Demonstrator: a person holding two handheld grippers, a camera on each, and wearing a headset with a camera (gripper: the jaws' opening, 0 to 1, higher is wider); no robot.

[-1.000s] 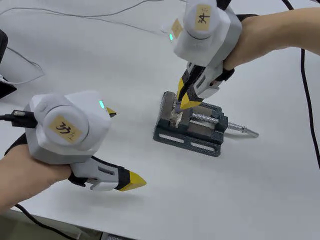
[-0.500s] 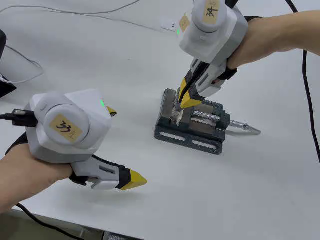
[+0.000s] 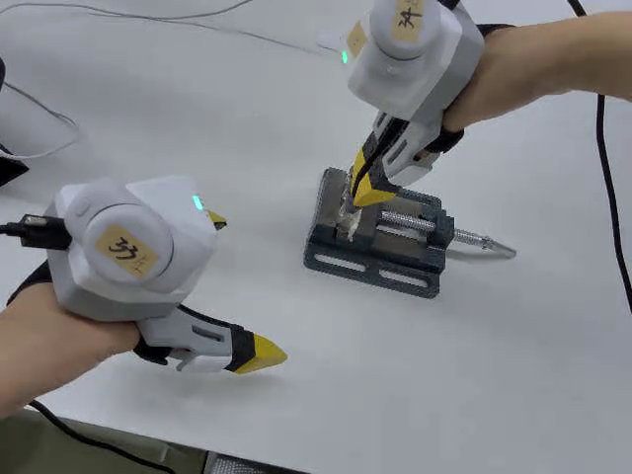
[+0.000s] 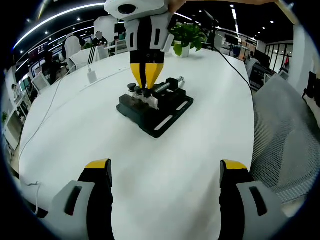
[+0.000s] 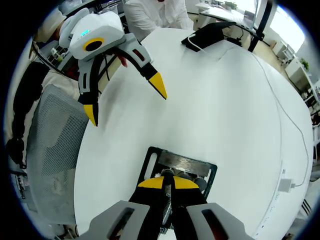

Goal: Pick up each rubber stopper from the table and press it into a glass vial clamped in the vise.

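Note:
A dark metal vise (image 3: pixel 380 259) sits on the white table with a small glass vial (image 3: pixel 346 225) clamped at its left end. My right gripper (image 3: pixel 362 194) points down over the vial, its yellow tips together right at the vial's mouth. Whether a stopper sits under the tips is hidden. In the right gripper view the shut right gripper (image 5: pixel 167 183) covers the vial between the vise (image 5: pixel 172 161) walls. My left gripper (image 3: pixel 240 286) hovers open and empty to the front left. The left gripper view has the vise (image 4: pixel 165 112) ahead of the left gripper (image 4: pixel 165 165), under the right gripper (image 4: pixel 146 80).
The vise's screw handle (image 3: pixel 481 243) sticks out to the right. Cables (image 3: pixel 118 15) run along the far table edge, and a black cable (image 3: pixel 607 178) trails down the right side. The table's front edge (image 3: pixel 148 439) is close to my left hand.
The right gripper stays over the vial with its tips together, perhaps raised a little. The left gripper has hardly moved. The head view has shifted slightly.

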